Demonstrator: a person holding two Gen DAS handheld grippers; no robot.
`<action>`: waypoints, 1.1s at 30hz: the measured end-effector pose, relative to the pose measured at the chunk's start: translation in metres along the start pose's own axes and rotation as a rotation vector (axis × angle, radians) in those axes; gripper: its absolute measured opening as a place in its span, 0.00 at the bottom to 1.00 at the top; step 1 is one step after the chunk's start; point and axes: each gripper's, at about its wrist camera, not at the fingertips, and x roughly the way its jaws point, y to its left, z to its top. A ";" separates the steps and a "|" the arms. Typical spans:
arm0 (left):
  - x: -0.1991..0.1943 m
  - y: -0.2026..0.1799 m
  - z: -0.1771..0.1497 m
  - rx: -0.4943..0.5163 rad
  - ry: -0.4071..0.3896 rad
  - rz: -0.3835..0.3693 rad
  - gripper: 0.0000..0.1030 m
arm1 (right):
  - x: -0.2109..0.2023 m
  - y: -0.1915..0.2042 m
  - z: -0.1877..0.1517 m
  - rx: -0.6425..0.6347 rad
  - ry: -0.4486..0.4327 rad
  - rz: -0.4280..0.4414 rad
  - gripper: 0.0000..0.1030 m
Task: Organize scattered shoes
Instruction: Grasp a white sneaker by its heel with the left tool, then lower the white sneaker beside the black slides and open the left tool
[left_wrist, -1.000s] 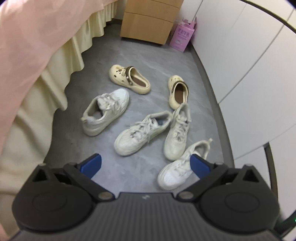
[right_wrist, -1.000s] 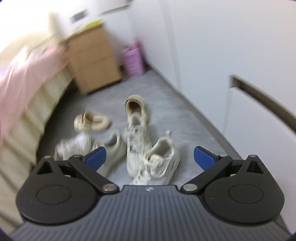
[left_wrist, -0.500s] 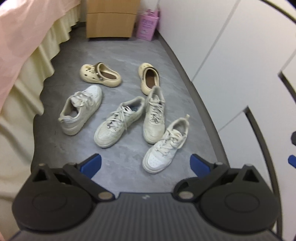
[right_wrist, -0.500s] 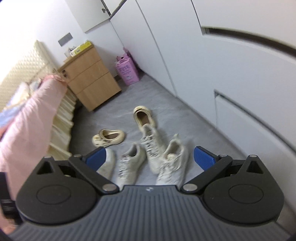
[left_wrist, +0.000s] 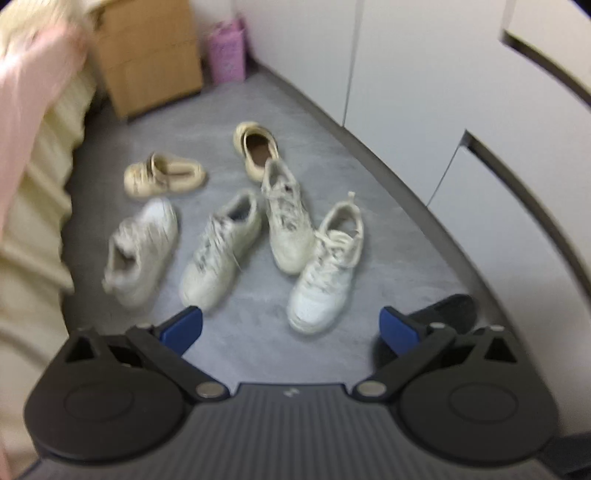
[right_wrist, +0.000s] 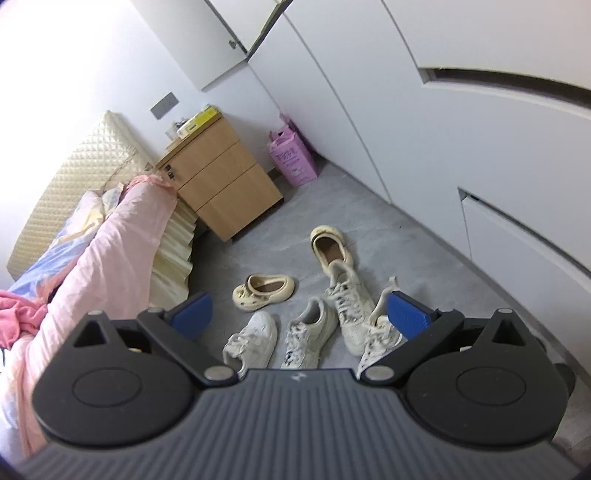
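Several pale shoes lie scattered on the grey floor (left_wrist: 240, 343). Two cream clogs sit farthest: one (left_wrist: 164, 178) on its side at the left, one (left_wrist: 256, 149) near the wardrobe. In front of them lie white sneakers: a left one (left_wrist: 142, 251), a middle one (left_wrist: 221, 251), a cream one (left_wrist: 286, 218) and a white one (left_wrist: 327, 269) at the right. The right wrist view shows the same clogs (right_wrist: 264, 291) (right_wrist: 328, 247) and sneakers (right_wrist: 255, 341) (right_wrist: 308, 338) (right_wrist: 349, 306). My left gripper (left_wrist: 290, 326) and right gripper (right_wrist: 299, 308) hang open above the floor, holding nothing.
A bed with pink bedding (right_wrist: 99, 258) and a cream skirt (left_wrist: 33, 236) borders the left. A wooden nightstand (right_wrist: 221, 181) and a pink bag (right_wrist: 293, 155) stand at the back. White wardrobe doors (right_wrist: 424, 155) run along the right. A dark object (left_wrist: 447, 310) sits behind my left gripper's right finger.
Both cameras have swung and pulled back from the shoes. The left view now faces the wardrobe side more; the right view has risen and shows the bed. The shoes have not moved.
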 end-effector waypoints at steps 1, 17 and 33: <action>0.011 -0.005 0.002 0.029 -0.003 0.008 1.00 | -0.002 0.000 -0.001 0.002 0.003 0.006 1.00; 0.280 -0.079 -0.006 0.323 0.090 -0.135 1.00 | -0.004 -0.036 0.018 0.154 -0.054 -0.007 1.00; 0.392 -0.099 0.020 0.416 0.023 -0.213 0.85 | 0.119 -0.079 0.052 0.203 0.035 -0.175 1.00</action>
